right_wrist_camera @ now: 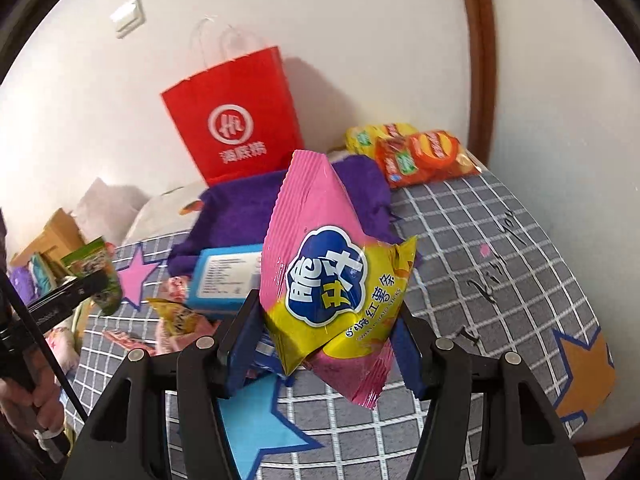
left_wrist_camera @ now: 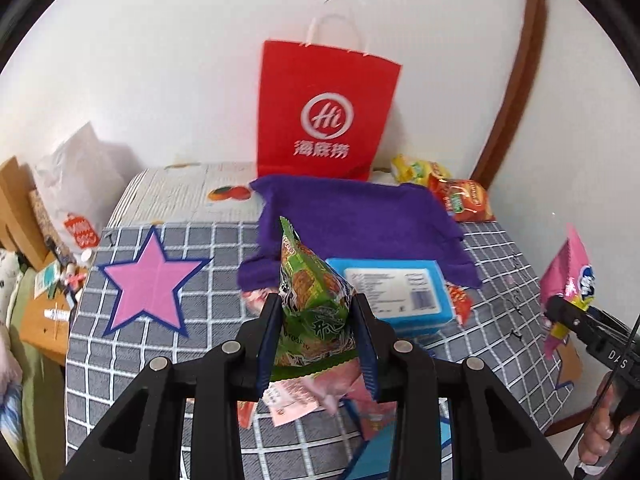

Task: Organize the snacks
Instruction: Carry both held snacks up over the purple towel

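Two snack pkts, green pouch (left_wrist_camera: 316, 300), pink-yellow bag (right_wrist_camera: 332, 276)

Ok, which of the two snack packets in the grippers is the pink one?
The right gripper holds the pink packet, blue badge and yellow band; the left gripper holds a green packet.
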Available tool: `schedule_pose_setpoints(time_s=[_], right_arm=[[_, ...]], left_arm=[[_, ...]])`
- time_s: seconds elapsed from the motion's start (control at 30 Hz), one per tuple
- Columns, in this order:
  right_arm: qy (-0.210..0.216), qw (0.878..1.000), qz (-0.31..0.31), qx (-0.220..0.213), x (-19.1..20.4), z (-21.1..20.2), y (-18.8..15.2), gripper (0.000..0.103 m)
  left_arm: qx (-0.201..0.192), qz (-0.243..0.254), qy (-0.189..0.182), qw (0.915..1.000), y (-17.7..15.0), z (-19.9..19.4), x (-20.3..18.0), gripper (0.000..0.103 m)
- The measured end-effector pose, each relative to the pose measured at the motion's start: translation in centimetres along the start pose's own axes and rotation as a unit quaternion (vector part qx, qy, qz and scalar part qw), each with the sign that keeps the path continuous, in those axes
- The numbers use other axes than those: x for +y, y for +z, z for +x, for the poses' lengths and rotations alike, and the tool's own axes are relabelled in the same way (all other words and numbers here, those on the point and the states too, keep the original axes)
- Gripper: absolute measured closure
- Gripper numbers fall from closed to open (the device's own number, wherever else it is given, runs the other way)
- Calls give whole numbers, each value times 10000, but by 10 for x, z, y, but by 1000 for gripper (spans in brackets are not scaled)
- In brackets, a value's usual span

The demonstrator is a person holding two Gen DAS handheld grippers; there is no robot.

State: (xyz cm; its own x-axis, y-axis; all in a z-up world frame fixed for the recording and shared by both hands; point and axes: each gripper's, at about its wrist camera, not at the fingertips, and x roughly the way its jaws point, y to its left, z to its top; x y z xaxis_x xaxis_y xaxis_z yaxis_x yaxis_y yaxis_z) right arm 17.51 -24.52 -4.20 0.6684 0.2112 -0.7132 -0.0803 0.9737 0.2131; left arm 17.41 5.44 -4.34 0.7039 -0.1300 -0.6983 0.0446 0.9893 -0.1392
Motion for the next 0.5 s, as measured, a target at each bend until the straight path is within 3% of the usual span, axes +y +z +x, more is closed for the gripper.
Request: schedule_pose_setpoints(time_s=[0.5], right_arm=[[435, 9982, -399, -37, 33, 28, 48, 43]], left_arm=[[-104, 317, 161, 9993, 44, 13, -12, 70]])
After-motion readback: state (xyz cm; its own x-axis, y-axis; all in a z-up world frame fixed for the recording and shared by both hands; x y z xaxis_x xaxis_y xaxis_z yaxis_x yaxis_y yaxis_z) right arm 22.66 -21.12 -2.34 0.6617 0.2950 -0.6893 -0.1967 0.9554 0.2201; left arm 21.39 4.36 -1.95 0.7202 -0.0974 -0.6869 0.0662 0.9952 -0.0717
